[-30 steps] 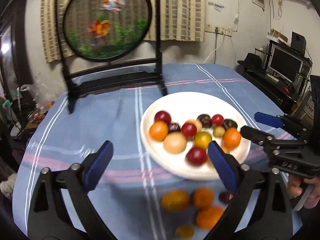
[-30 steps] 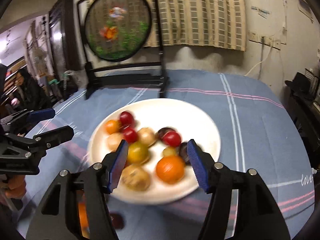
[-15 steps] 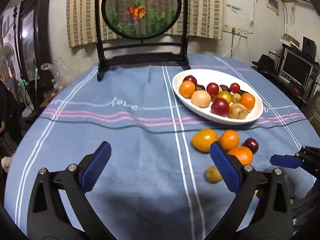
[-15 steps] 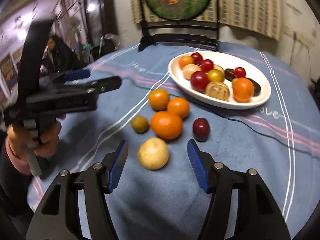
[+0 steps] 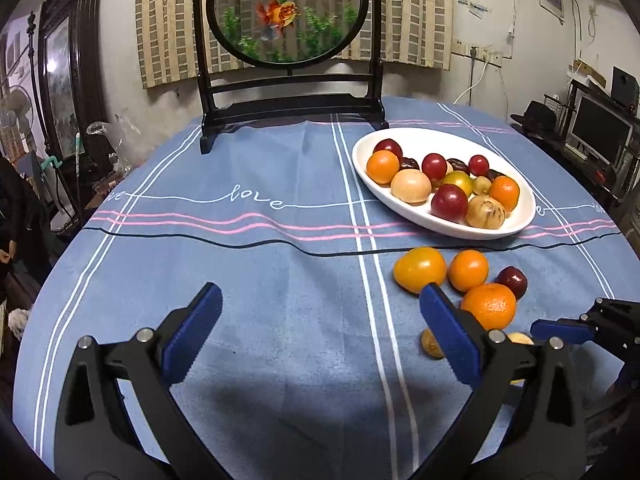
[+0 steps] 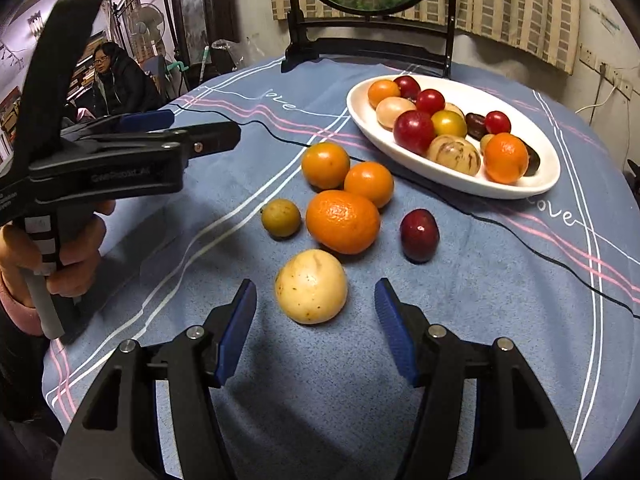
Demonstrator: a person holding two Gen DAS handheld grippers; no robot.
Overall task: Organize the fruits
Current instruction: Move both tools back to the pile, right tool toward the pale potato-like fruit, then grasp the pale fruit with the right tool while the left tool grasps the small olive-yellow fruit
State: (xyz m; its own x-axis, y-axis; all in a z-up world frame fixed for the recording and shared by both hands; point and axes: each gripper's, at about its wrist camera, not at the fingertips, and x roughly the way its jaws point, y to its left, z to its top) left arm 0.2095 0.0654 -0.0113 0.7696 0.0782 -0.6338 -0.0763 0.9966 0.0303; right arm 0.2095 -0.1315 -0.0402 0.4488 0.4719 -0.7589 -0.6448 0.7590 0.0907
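Both grippers dropped from plate (image 5: 520, 216) to blue tablecloth (image 5: 260, 280), jaws released.

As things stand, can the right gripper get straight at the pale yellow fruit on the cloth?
Probably yes. The right gripper is open, and the pale yellow fruit lies just ahead of its fingertips, roughly centred between them, with only bare tablecloth in between. The big orange sits behind the fruit, not in the way.

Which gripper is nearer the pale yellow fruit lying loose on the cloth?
Right. The right gripper sits just short of the pale yellow fruit, open. The left gripper hovers beside it over bare cloth.
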